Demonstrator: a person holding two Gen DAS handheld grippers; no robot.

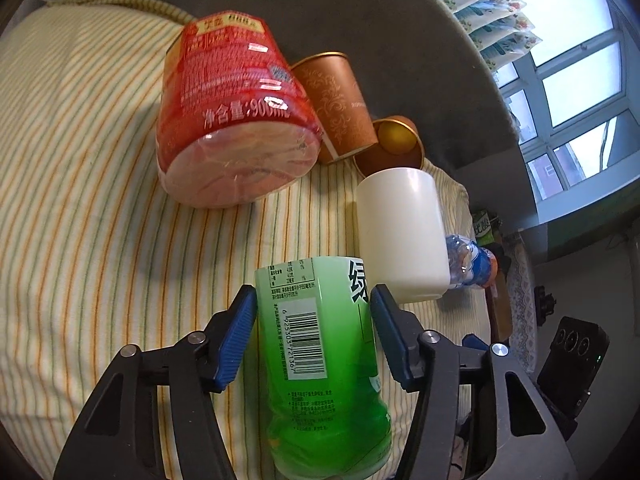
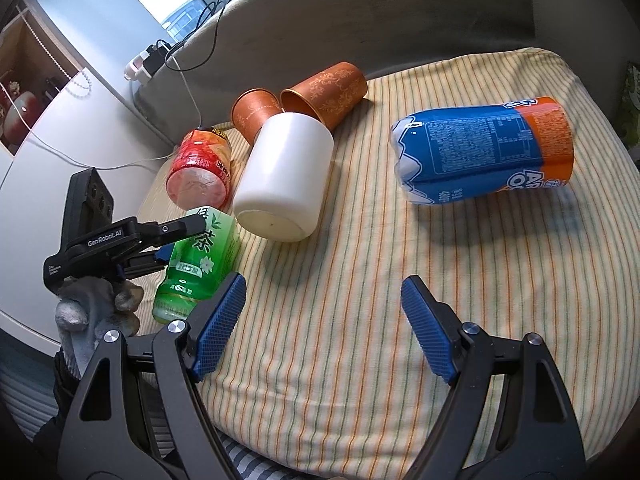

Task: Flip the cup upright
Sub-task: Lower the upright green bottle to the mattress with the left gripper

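Observation:
A white cup (image 2: pixel 284 178) lies on its side on the striped cushion (image 2: pixel 360 280), its flat bottom toward the right wrist camera; it also shows in the left wrist view (image 1: pixel 402 236). Two copper-brown cups (image 2: pixel 324 94) lie on their sides behind it, also in the left wrist view (image 1: pixel 340 108). My left gripper (image 1: pixel 314 340) is shut on a green tea bottle (image 1: pixel 324 360), which lies beside the white cup; the bottle shows in the right wrist view (image 2: pixel 198 262). My right gripper (image 2: pixel 322 328) is open and empty, above bare cushion in front of the white cup.
A red-labelled bottle (image 1: pixel 236 120) lies on its side at the cushion's left (image 2: pixel 200 172). A blue and orange bottle (image 2: pixel 484 152) lies at the right. A grey backrest (image 2: pixel 360 12) rises behind the cushion. Cables and a power strip (image 2: pixel 144 64) sit at the back left.

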